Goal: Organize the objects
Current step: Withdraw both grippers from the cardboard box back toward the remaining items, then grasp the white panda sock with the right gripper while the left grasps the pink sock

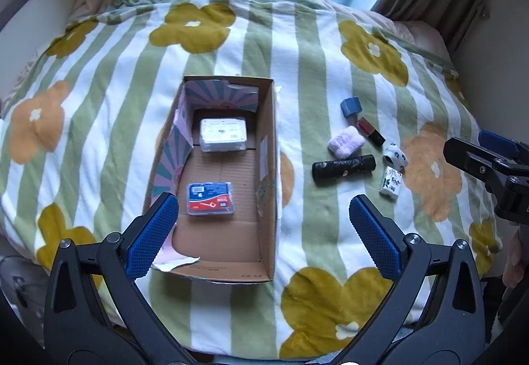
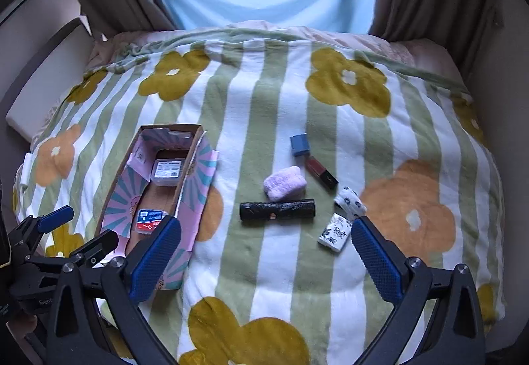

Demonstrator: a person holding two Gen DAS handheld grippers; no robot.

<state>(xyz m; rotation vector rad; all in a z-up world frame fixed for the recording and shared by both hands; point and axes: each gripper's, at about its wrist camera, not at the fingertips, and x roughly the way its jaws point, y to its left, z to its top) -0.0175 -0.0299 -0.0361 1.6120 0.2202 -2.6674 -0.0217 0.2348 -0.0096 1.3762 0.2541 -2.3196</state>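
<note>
the cardboard box (image 1: 267,166) holds a white case (image 1: 223,134) and a blue-red case (image 1: 210,199); both claws released, empty.

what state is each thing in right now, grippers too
box: open, on the blanket
white case: flat in the box, far end
blue-red case: flat in the box, near end
black tube: lying on its side, outside the box
purple pad: on the blanket, beside the tube
blue cube: on the blanket, loose
left gripper: open, empty
right gripper: open, empty
</note>
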